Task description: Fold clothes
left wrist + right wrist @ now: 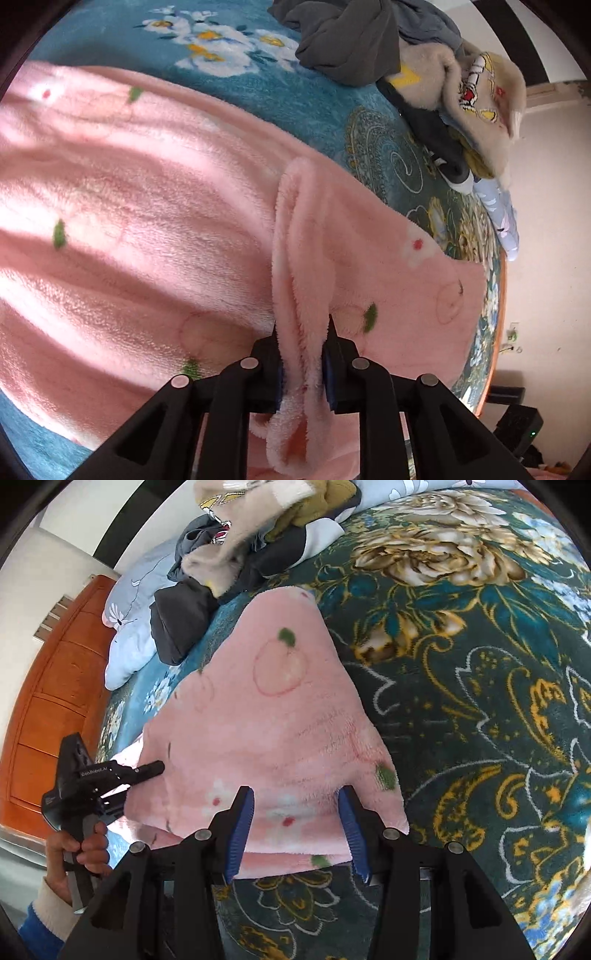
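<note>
A pink fleece garment [147, 221] printed with peaches and small flowers lies spread on the bed. My left gripper [303, 326] is shut on a raised fold of it, and the pinched fleece runs back between the pads and hangs below them. In the right wrist view the same garment [277, 720] lies flat. My right gripper [295, 792] stands open over its near edge, its blue pads [242, 830] either side of the cloth and not pressing it. The left gripper [153, 768] shows there at the garment's left edge, held by a hand [85, 845].
A teal and gold floral bedspread [480, 701] covers the bed. At the far end lies a pile of other clothes [240, 554] in grey, beige and dark cloth, beside a pale blue pillow [136, 602]. An orange wooden bed frame [55, 701] runs along the left.
</note>
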Demonstrator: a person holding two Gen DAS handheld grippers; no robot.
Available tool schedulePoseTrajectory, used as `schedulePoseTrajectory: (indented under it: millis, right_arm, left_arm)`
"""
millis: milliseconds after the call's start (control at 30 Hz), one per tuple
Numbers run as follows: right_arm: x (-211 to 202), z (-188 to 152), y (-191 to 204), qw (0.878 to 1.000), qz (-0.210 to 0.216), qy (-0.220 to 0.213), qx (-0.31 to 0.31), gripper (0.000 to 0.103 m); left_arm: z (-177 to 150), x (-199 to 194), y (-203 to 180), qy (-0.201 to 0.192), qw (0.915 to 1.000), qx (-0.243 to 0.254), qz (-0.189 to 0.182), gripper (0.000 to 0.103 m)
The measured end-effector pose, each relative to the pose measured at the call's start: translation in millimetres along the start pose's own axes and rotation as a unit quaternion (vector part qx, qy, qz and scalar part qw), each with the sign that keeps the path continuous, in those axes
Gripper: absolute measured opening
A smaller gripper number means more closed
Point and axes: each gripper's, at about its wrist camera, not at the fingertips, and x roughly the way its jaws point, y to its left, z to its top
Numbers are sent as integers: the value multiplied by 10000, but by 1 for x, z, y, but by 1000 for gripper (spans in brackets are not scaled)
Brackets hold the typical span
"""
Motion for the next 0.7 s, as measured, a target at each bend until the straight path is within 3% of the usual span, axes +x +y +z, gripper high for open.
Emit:
schedulePoseTrajectory:
  millis: [133, 200, 267, 333, 467, 533, 633, 700]
  right_arm:
    - [-1, 5, -1, 9998, -168, 40, 34, 49]
    - [-5, 6, -6, 9996, -242, -1, 113, 49]
    - [-10, 7, -11, 9991, -418, -38, 90, 49]
    - [-15, 8, -15, 9982, -586, -66, 72, 50]
    - [-16, 6, -24, 9972, -741, 0, 119, 50]
    - [-15, 4, -24, 9970, -767, 26, 144, 50]
    - [-12, 5, -13, 9964, -848, -4, 55, 50]
    - [-10, 5, -6, 9959, -903, -25, -4, 50]
  left_arm:
    - [-7, -22, 12, -54, 9986, -158, -494, 30]
    - [-9, -53, 28, -332, 9952, -353, -852, 43]
    - [-10, -91, 53, -852, 9894, -618, -1004, 52]
    - [-12, -130, 85, -1491, 9810, -908, -842, 61]
    - [-33, -182, 161, -2532, 9556, -1478, -302, 65]
    - [-45, -185, 196, -2608, 9509, -1666, -86, 75]
    - [-60, -172, 247, -2495, 9457, -2081, 63, 76]
    - [-69, -163, 276, -2559, 9348, -2459, -110, 76]
